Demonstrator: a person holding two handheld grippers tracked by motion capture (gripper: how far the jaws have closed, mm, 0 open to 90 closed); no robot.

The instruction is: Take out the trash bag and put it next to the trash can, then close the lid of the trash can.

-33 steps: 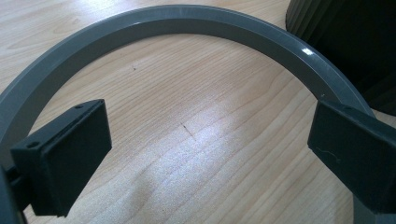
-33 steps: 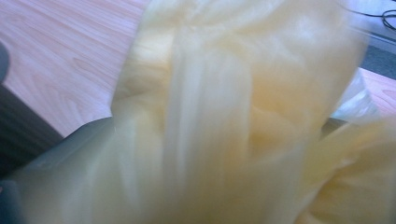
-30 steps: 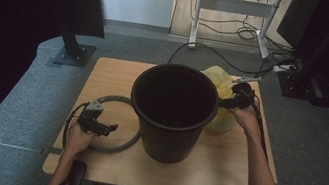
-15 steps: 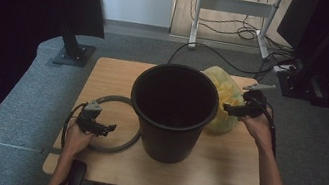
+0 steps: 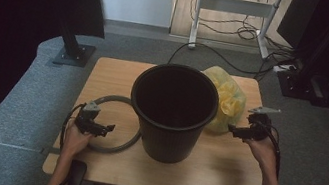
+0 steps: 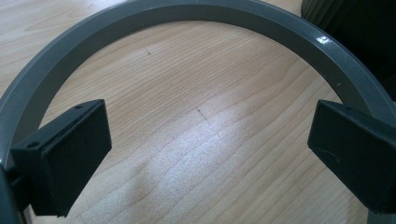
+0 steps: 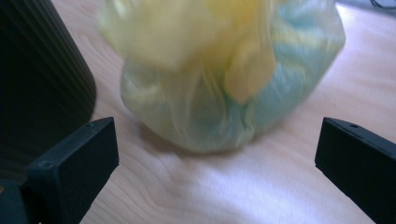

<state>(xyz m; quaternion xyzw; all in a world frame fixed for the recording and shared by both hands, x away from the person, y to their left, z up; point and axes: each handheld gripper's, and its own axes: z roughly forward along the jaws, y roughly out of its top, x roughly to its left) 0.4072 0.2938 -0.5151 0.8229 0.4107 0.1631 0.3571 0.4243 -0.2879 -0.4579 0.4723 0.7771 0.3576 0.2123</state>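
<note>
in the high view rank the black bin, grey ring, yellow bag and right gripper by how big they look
1. black bin, clearly largest
2. grey ring, partly hidden behind the bin
3. yellow bag, also partly hidden, so its order against the ring is unsure
4. right gripper, smallest

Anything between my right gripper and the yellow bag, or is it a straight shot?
Straight shot: the right gripper view shows just bare wooden table between the open right gripper and the yellow bag. The black bucket stands off to the side.
</note>
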